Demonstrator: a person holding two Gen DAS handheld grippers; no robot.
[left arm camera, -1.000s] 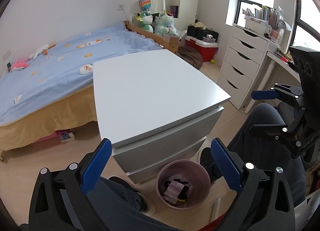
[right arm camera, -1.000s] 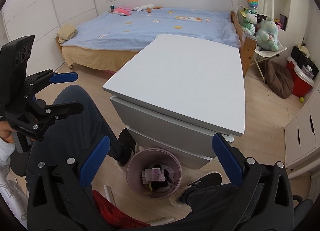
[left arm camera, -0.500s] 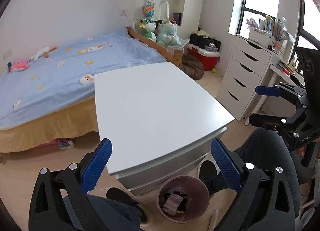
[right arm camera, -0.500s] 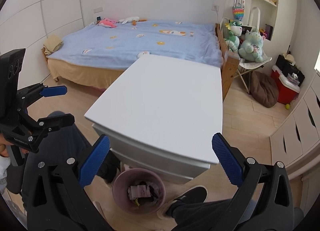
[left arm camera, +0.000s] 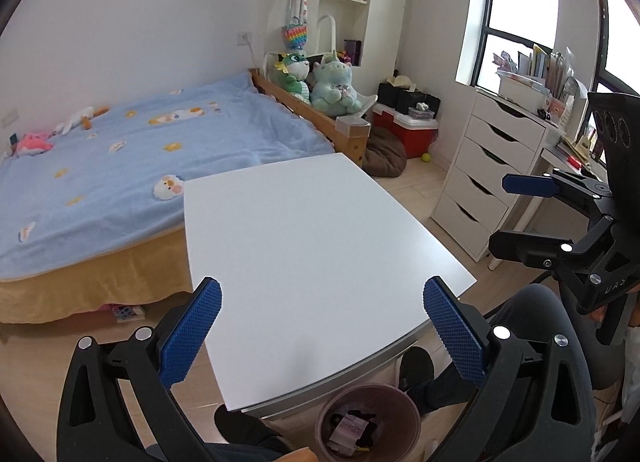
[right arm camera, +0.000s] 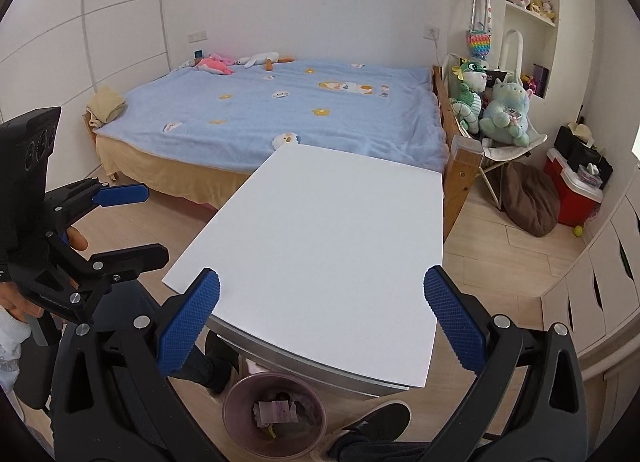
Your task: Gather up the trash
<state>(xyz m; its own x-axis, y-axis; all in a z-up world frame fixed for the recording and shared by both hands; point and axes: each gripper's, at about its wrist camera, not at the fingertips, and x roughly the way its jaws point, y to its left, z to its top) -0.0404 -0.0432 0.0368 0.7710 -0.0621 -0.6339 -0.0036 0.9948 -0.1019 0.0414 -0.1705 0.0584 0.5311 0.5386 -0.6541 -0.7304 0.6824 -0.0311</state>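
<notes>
While both grippers are hovering above the white table (left arm camera: pixel 304 246), nothing is sitting between their blue pads. Going from left to right in the left wrist view, the blue-covered bed (left arm camera: pixel 120 165) is lying against the wall, the left gripper (left arm camera: pixel 320 326) is spreading its fingers wide over the tabletop's near edge, and the right gripper (left arm camera: pixel 532 217) is showing at the far right with its fingers parted too, holding nothing. Below the table's near edge, a pink wastebasket (left arm camera: pixel 332 406) is standing on the wooden floor, holding the trash (left arm camera: pixel 350 430) (a pale wrapper on dark scraps). A dark shoe (left arm camera: pixel 416 370) is resting just beside the basket. Further right, a white drawer chest (left arm camera: pixel 484 177) is standing under the window. In the right wrist view, the same wastebasket (right arm camera: pixel 240 406) is sitting beneath the table's front edge.
</notes>
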